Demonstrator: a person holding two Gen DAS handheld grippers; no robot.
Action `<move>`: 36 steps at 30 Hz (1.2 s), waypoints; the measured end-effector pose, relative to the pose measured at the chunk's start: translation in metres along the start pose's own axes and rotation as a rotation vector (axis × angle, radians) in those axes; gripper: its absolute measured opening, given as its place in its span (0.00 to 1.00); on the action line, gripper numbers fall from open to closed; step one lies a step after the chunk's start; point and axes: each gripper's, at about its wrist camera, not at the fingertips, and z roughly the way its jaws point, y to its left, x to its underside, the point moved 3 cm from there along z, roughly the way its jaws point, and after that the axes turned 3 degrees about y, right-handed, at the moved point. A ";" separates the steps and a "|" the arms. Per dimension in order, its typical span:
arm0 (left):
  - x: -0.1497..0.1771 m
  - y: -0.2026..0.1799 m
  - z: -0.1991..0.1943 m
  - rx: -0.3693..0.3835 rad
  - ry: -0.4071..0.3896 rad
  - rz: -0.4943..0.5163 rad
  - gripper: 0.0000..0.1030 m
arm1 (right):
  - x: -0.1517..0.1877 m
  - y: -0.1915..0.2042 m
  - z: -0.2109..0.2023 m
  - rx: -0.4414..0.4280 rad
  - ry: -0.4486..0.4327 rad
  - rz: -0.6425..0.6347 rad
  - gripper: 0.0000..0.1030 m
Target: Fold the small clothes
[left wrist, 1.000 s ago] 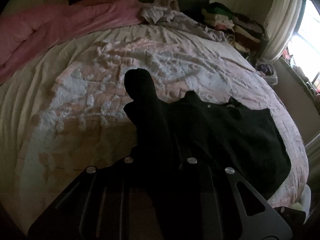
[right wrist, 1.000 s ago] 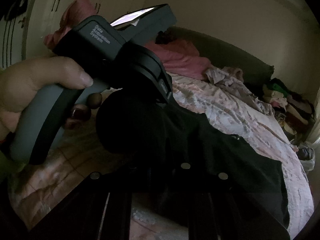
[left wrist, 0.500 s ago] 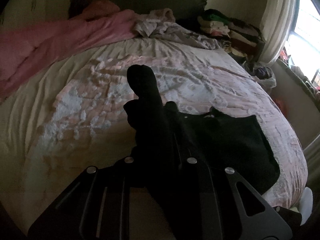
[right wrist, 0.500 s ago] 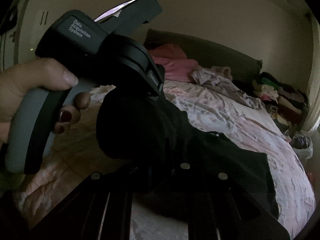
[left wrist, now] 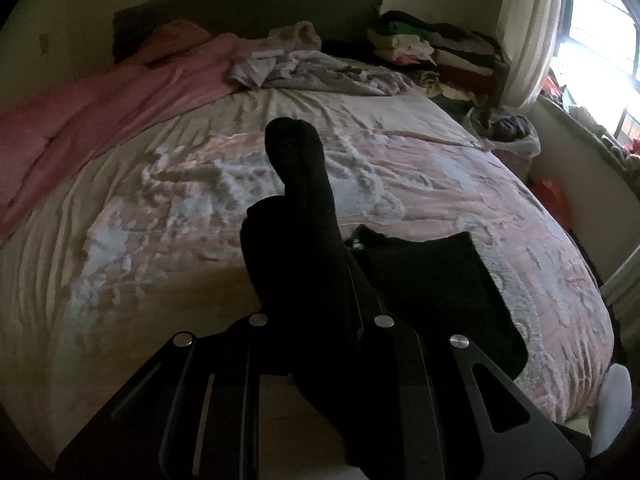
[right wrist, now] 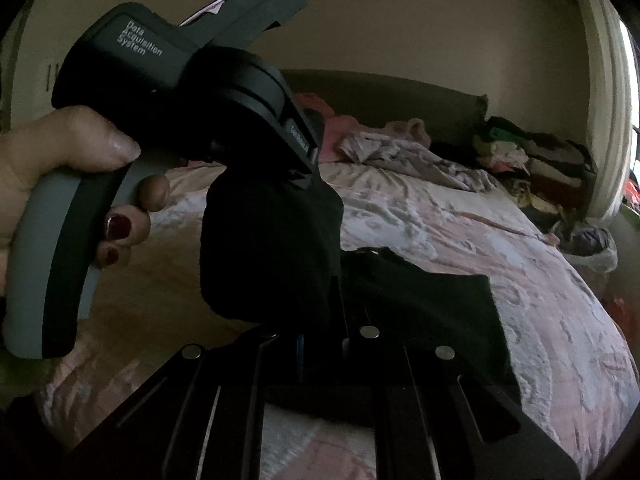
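Note:
A black garment (left wrist: 432, 284) hangs between both grippers, and its lower part trails onto the pink patterned bedspread (left wrist: 480, 208). My left gripper (left wrist: 316, 296) is shut on a bunched edge of the cloth, with a fold (left wrist: 296, 152) poking up past the fingers. In the right wrist view a hand (right wrist: 60, 164) holds the left gripper (right wrist: 304, 176), and a wad of the black garment (right wrist: 272, 248) hangs beneath it. My right gripper (right wrist: 320, 312) is shut on the same garment close beside the left. Dark cloth hides both pairs of fingertips.
A pink blanket (left wrist: 120, 108) lies along the bed's far left, with crumpled grey cloth (left wrist: 304, 68) by the dark headboard (left wrist: 240, 4). Stacked folded clothes (left wrist: 432, 44) sit at the far right corner. A curtain and bright window (left wrist: 600, 40) are on the right.
Both grippers have risen and pulled back from the headboard with the black garment, so more of the bed shows. The trailing cloth has been drawn up and covers less bedspread.

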 end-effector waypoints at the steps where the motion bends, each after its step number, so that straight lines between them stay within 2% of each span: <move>1: -0.001 -0.006 0.001 0.000 0.003 0.006 0.10 | 0.002 -0.005 -0.001 0.004 0.004 0.012 0.08; 14: -0.007 -0.060 0.028 0.037 0.038 0.062 0.10 | 0.021 -0.041 -0.001 0.037 0.055 0.080 0.08; 28: -0.004 -0.113 0.069 0.057 0.102 0.126 0.11 | 0.043 -0.086 0.004 0.001 0.129 0.271 0.08; 36: -0.005 -0.128 0.083 0.060 0.127 0.148 0.11 | 0.047 -0.093 0.006 -0.004 0.141 0.296 0.08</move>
